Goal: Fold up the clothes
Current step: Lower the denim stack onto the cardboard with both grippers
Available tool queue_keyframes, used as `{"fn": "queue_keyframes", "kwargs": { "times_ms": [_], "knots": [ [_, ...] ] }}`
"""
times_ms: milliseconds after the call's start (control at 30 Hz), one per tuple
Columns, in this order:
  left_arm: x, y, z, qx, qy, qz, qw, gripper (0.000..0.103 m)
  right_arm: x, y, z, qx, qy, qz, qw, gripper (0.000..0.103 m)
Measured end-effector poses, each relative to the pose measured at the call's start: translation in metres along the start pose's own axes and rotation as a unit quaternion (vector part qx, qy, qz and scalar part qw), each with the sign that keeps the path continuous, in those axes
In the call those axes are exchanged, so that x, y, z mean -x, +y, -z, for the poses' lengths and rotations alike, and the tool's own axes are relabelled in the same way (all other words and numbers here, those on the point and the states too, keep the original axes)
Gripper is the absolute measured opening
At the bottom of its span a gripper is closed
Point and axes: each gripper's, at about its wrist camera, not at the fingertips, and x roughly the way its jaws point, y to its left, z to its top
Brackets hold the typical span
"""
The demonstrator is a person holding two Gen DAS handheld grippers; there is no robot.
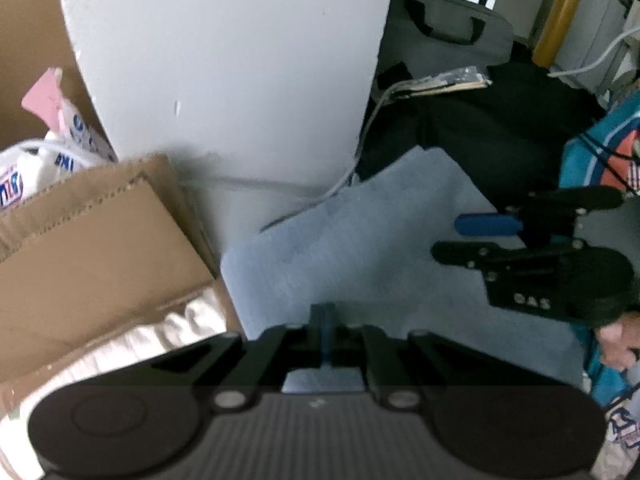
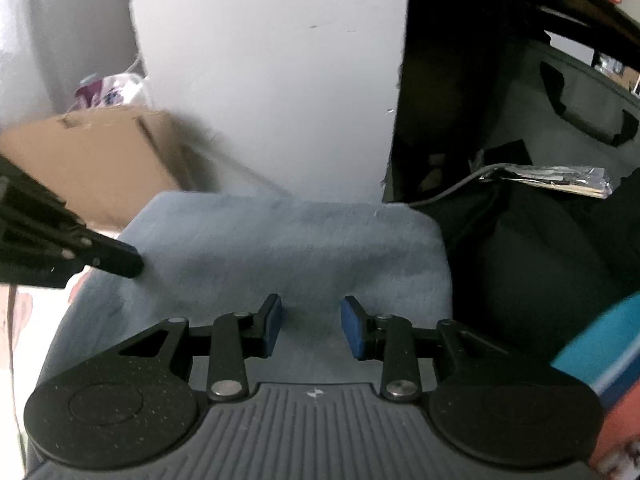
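Note:
A light blue cloth (image 1: 360, 248) lies folded on the floor in front of a white panel. My left gripper (image 1: 323, 318) is shut, its blue pads pressed together on the cloth's near part. From the right wrist view its black tip (image 2: 124, 262) meets the cloth (image 2: 288, 248) at the left edge, where the fabric bulges up. My right gripper (image 2: 314, 330) hovers over the cloth's near edge with its blue pads (image 2: 354, 332) apart and cloth between them, not pinched. It also shows in the left wrist view as the right gripper (image 1: 460, 238), at the cloth's right side.
A cardboard box (image 1: 92, 240) with white fabric stands left of the cloth. A white panel (image 1: 240, 60) rises behind. A grey cable (image 1: 360, 152) runs by the cloth's far edge. Black bags (image 1: 500, 128) and a teal item (image 1: 592, 152) crowd the right. A hand (image 1: 616, 336) shows at right.

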Motion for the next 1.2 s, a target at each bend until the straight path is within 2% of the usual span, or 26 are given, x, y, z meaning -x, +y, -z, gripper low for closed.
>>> {"fn": "queue_keyframes", "kwargs": {
  "times_ms": [133, 233, 300, 400, 567, 733, 800, 967, 1067, 1167, 1200],
  "knots": [
    [-0.002, 0.001, -0.005, 0.007, -0.019, 0.005, 0.9998, 0.007, -0.009, -0.006, -0.013, -0.004, -0.006, 0.004, 1.0, 0.04],
    [-0.004, -0.002, -0.007, 0.004, -0.026, 0.022, 0.9994, 0.023, -0.013, -0.011, -0.025, -0.005, -0.016, 0.02, 1.0, 0.038],
    [-0.008, -0.007, -0.006, -0.013, -0.023, 0.021, 0.9994, 0.027, -0.019, -0.014, -0.027, -0.008, -0.015, 0.02, 1.0, 0.036],
    [-0.016, -0.004, -0.004, -0.005, -0.021, 0.013, 0.9997, 0.034, -0.028, -0.018, -0.03, -0.017, -0.014, 0.018, 1.0, 0.034],
    [-0.022, 0.0, 0.005, 0.012, -0.028, 0.007, 0.9995, 0.043, -0.037, -0.024, -0.033, -0.032, -0.02, 0.015, 0.999, 0.032],
    [-0.028, 0.001, 0.007, 0.018, -0.029, 0.003, 0.9994, 0.044, -0.052, -0.029, -0.034, -0.041, -0.006, 0.009, 0.999, 0.033],
    [-0.031, -0.002, 0.007, 0.009, -0.031, -0.006, 0.9995, 0.051, -0.059, -0.032, -0.032, -0.042, 0.004, 0.001, 0.999, 0.034],
    [-0.024, 0.0, 0.003, 0.006, -0.022, 0.001, 0.9997, 0.049, -0.06, -0.034, -0.037, -0.051, 0.016, -0.009, 0.999, 0.034],
    [-0.014, -0.003, 0.003, -0.001, -0.025, 0.006, 0.9997, 0.039, -0.051, -0.027, -0.039, -0.042, 0.016, 0.001, 0.999, 0.036],
    [0.0, -0.007, 0.005, -0.015, -0.029, 0.01, 0.9994, 0.026, -0.029, -0.016, -0.038, -0.021, 0.014, -0.008, 1.0, 0.044],
    [0.005, -0.007, 0.005, -0.018, -0.032, 0.013, 0.9992, 0.025, -0.021, -0.013, -0.036, -0.016, 0.01, -0.012, 1.0, 0.045]
  ]
}}
